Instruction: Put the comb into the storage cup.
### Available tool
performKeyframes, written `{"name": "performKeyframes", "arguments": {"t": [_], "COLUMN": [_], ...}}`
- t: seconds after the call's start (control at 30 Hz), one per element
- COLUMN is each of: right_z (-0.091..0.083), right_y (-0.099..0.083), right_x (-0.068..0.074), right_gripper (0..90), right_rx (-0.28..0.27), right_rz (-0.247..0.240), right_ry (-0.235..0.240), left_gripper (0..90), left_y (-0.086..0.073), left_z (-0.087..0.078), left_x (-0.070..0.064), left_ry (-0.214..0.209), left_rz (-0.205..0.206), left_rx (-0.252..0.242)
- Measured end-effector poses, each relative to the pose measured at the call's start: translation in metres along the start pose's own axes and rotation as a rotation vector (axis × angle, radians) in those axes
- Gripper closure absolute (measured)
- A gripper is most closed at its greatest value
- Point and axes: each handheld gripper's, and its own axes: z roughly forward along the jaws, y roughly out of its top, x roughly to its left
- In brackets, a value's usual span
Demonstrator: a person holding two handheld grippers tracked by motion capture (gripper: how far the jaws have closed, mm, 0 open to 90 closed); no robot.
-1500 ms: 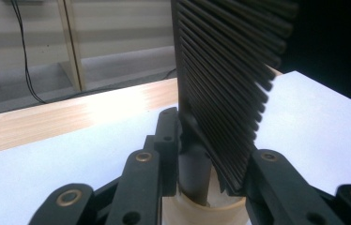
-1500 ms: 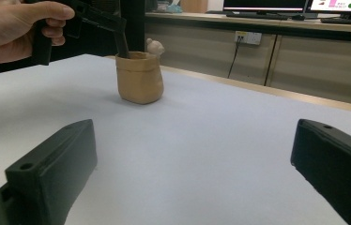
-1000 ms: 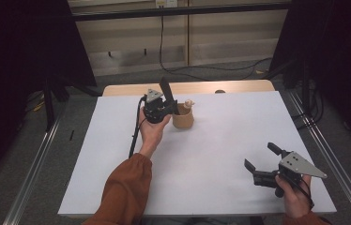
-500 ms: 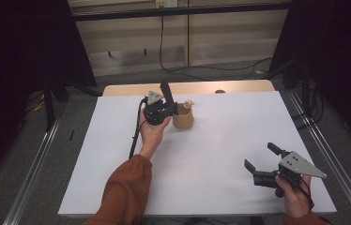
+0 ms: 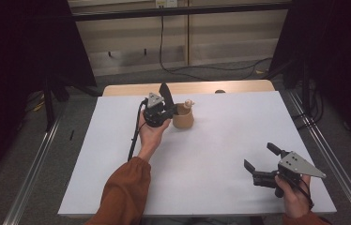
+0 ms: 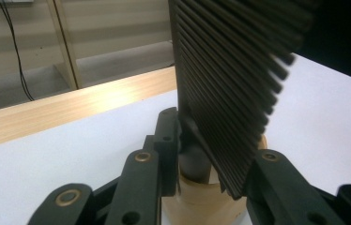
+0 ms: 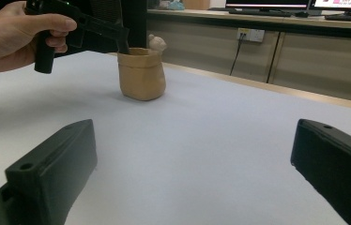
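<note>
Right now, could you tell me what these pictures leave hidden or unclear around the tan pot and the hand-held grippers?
- Inside of the tan pot: hidden by its rim in the high view.
- Small pale thing at the rim: too small to identify.
- Pot body in the left gripper view: covered by the ribbed jaw.
- Whether the left hand-held gripper grips the rim: unclear.
- Right hand-held gripper: jaws cut off in its own view.

We see white table (image 5: pixel 220 140), wooden strip along far edge; small tan pot (image 5: pixel 183 118) stands on it, far-left of centre

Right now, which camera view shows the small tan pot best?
The right gripper view: the tan pot stands whole and unobstructed. The high view shows it small; in the left gripper view its rim peeks between the jaws.
</note>
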Motion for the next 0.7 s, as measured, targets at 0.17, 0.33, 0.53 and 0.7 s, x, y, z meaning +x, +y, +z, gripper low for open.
{"name": "performKeyframes", "arguments": {"t": [0.17, 0.33, 0.53, 0.7], "right_z": [0.0003, 0.0004, 0.0003, 0.0006], "right_y": [-0.0002, -0.0001, -0.0002, -0.0002], "right_x": [-0.0002, -0.0002, -0.0001, 0.0001], "right_gripper": [0.0, 0.1, 0.0, 0.0], "right_rx": [0.001, 0.001, 0.002, 0.000], "right_rz": [0.001, 0.002, 0.001, 0.000], "right_ry": [0.000, -0.001, 0.001, 0.002], "left_gripper": [67.9, 61.4, 41.3, 21.6], "left_y": [-0.0021, -0.0032, -0.0020, -0.0028], "left_z": [0.0001, 0.0006, -0.0003, -0.0019], "left_x": [0.0025, 0.0036, 0.0046, 0.0049], "left_ry": [0.002, 0.001, 0.026, 0.024], "left_rz": [-0.011, -0.008, -0.002, -0.003], "left_rx": [-0.002, -0.001, -0.020, -0.034]}}
